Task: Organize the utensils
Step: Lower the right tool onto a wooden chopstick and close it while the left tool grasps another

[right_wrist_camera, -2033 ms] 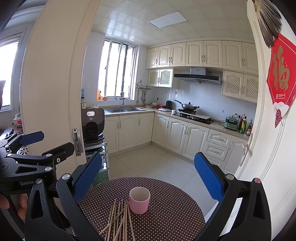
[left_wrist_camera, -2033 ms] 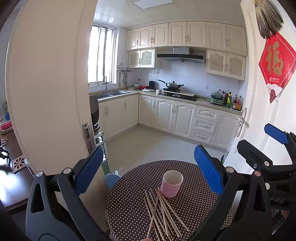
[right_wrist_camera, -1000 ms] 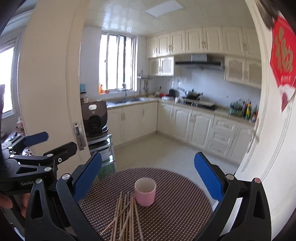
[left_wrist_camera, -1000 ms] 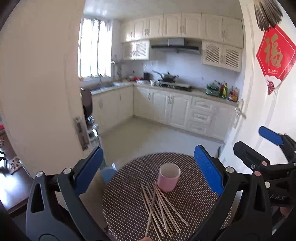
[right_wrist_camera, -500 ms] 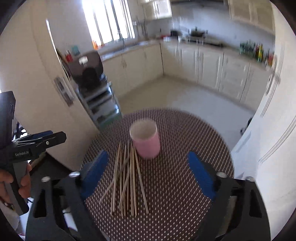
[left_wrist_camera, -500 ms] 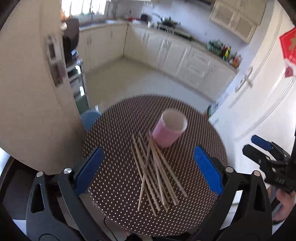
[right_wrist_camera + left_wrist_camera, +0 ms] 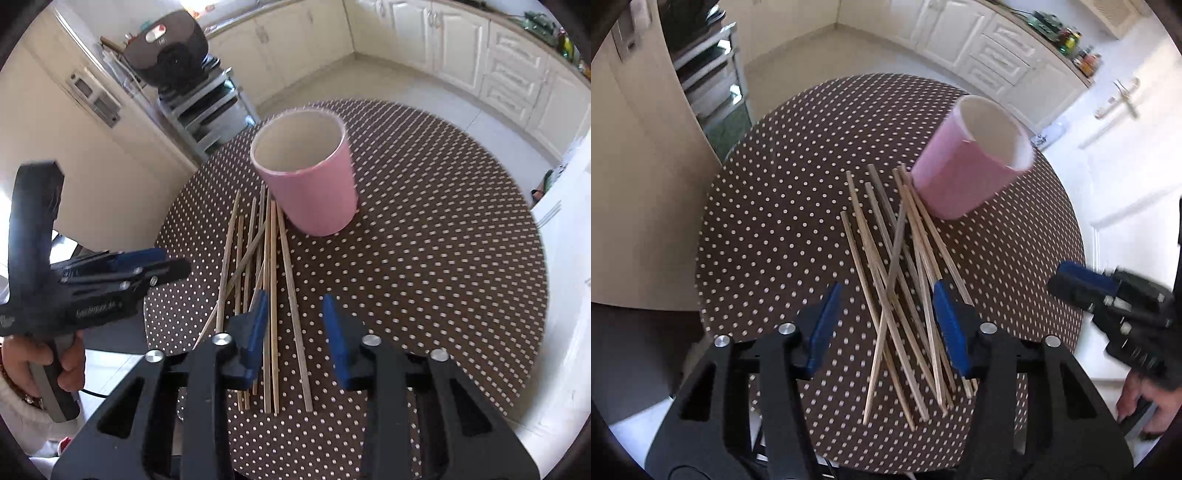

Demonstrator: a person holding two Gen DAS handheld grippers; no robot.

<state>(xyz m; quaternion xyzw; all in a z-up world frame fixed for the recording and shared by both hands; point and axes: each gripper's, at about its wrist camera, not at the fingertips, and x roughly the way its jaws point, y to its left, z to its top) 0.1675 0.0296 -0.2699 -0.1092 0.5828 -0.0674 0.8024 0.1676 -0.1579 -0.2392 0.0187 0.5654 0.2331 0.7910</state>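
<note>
Kitchen with cream cabinets [image 7: 513, 70] along the far walls and a pale tiled floor [image 7: 849, 48]. A metal rack [image 7: 207, 107] stands by a cream door [image 7: 74, 147], with a dark appliance [image 7: 166, 44] on top of it.

One round table [image 7: 768, 206], covered in brown cloth with white dots, fills the middle of both views.

One pink cup [image 7: 971, 162], white inside, stands upright on the table toward its far side; nothing shows inside it.

Chopsticks [image 7: 894, 280]: a loose pile of roughly ten pale wooden sticks lies flat on the cloth, on the near side of the cup. Their far tips reach the cup's base, and several cross one another; an exact count cannot be made where they overlap.

Two grippers, one in each hand. The left gripper [image 7: 882, 325] points steeply down over the near end of the pile; its jaws, partly apart, have just been closing, with several sticks in line between the blue pads but none pressed. The right gripper [image 7: 291, 325] also points down over the sticks; its jaws stand narrower, likewise just closing, and grip nothing.
</note>
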